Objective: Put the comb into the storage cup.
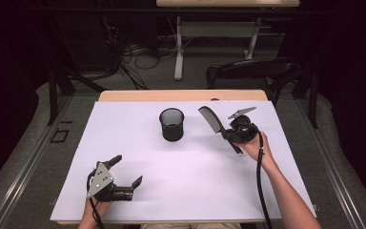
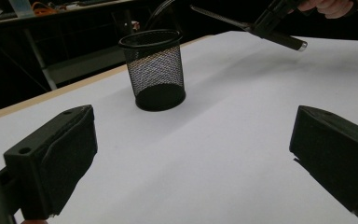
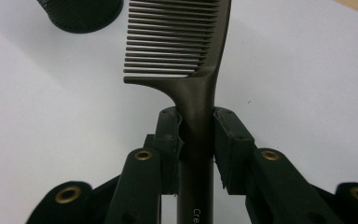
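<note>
Black comb [image 3: 193, 70] clamped in right hand-held gripper [image 3: 197, 135]; left hand-held gripper [image 2: 191, 154] jaws spread wide, empty.

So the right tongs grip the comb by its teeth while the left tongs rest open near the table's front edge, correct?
Not quite. The right tongs grip the comb by its handle, just below the teeth, as the right gripper view shows; the toothed part sticks out free beyond the jaws. The rest holds: the left tongs rest open near the table's front edge.

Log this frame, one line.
right gripper: shut on comb, lifted | left gripper: open, idle | cup: upright, centre of table
</note>
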